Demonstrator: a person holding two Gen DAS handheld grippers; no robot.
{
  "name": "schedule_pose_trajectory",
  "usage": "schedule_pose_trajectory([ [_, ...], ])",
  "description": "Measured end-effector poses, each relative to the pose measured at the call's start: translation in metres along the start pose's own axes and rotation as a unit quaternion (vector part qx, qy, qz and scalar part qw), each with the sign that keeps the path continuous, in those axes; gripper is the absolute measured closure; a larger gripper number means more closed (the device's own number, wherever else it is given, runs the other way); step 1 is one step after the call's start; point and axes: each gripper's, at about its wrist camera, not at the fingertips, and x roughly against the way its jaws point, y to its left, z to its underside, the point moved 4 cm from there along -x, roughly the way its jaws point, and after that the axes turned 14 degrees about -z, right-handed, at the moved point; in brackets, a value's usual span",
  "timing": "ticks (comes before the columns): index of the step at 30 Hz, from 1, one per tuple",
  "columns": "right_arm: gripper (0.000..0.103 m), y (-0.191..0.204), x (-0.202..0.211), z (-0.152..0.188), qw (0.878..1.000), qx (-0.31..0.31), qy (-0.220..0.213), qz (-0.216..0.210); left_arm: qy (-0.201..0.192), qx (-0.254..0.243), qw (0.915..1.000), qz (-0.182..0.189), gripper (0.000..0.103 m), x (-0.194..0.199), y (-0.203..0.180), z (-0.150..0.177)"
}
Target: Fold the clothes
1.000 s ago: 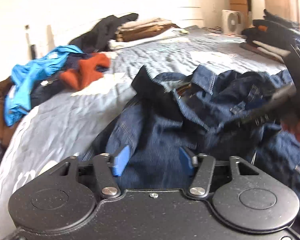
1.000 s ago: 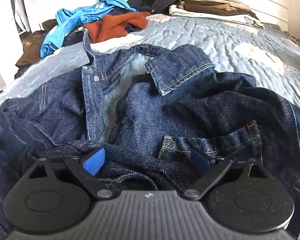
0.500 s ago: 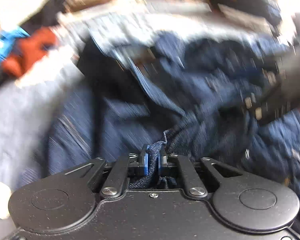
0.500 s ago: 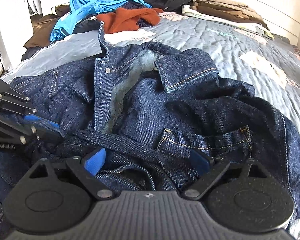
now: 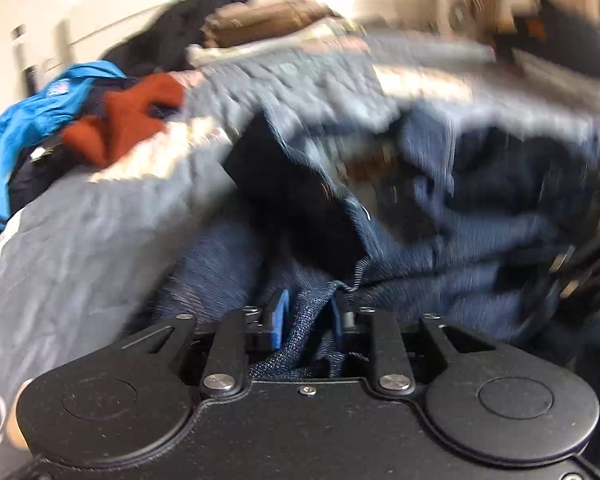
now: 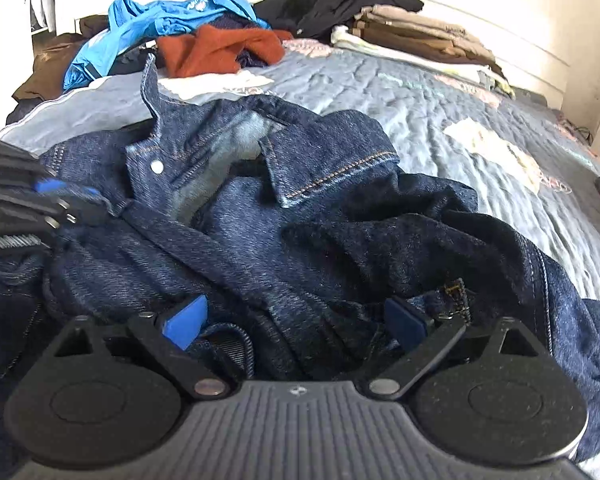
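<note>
Pinching bunched hem of dark blue denim jacket [image 5: 440, 208], left gripper [image 5: 306, 314] jaws clamped; right gripper [image 6: 296, 318] jaws spread wide, jacket folds between. Thick wad could slip out if tugged.

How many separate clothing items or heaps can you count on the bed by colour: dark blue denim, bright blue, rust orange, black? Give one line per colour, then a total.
Dark blue denim jacket: 1
Bright blue garment: 1
Rust orange garment: 1
Black heap: 1
Total: 4
</note>
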Motion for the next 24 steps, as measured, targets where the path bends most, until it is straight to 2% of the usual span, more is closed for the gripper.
schedule_pose_trajectory([
  [2,0.009,-0.003,0.005,-0.006,1.0,-0.024,0.004,-0.009,-0.042,0.028,0.9987,-0.006,0.073,0.03,0.0,-0.001],
  [4,0.012,-0.004,0.018,-0.01,0.998,-0.052,-0.017,-0.021,-0.083,0.055,0.995,-0.012,0.073,0.059,0.001,-0.001],
  [6,0.012,-0.002,0.033,-0.015,0.996,-0.075,-0.043,-0.03,-0.083,0.068,0.994,-0.02,0.073,0.064,0.001,0.003],
  [10,0.012,0.022,0.065,-0.017,0.993,-0.058,-0.096,-0.042,-0.085,0.094,0.9914,-0.034,0.072,0.074,0.001,0.01],
  [14,0.012,0.036,0.083,-0.016,0.99,-0.061,-0.117,-0.059,-0.086,0.119,0.9879,-0.049,0.072,0.084,0.001,0.018],
  [15,0.012,0.037,0.078,-0.014,0.989,-0.064,-0.11,-0.069,-0.084,0.125,0.9873,-0.052,0.072,0.085,0.001,0.02],
  [17,0.012,0.04,0.066,-0.011,0.989,-0.069,-0.097,-0.089,-0.025,0.12,0.9909,-0.056,0.072,0.051,0.001,0.025],
  [18,0.012,0.037,0.053,-0.008,0.991,-0.074,-0.08,-0.079,0.007,0.127,0.9906,-0.049,0.073,0.032,0.0,0.031],
  [20,0.012,0.028,0.026,0.002,0.993,-0.086,-0.049,-0.059,0.034,0.111,0.992,-0.051,0.073,0.006,-0.01,0.037],
  [21,0.011,0.024,0.013,0.007,0.994,-0.092,-0.033,-0.049,0.046,0.102,0.9923,-0.053,0.073,-0.007,-0.015,0.041],
  [24,0.006,0.024,0.0,0.012,0.997,-0.065,-0.021,-0.04,0.036,0.095,0.9926,-0.066,0.073,-0.013,-0.021,0.042],
])
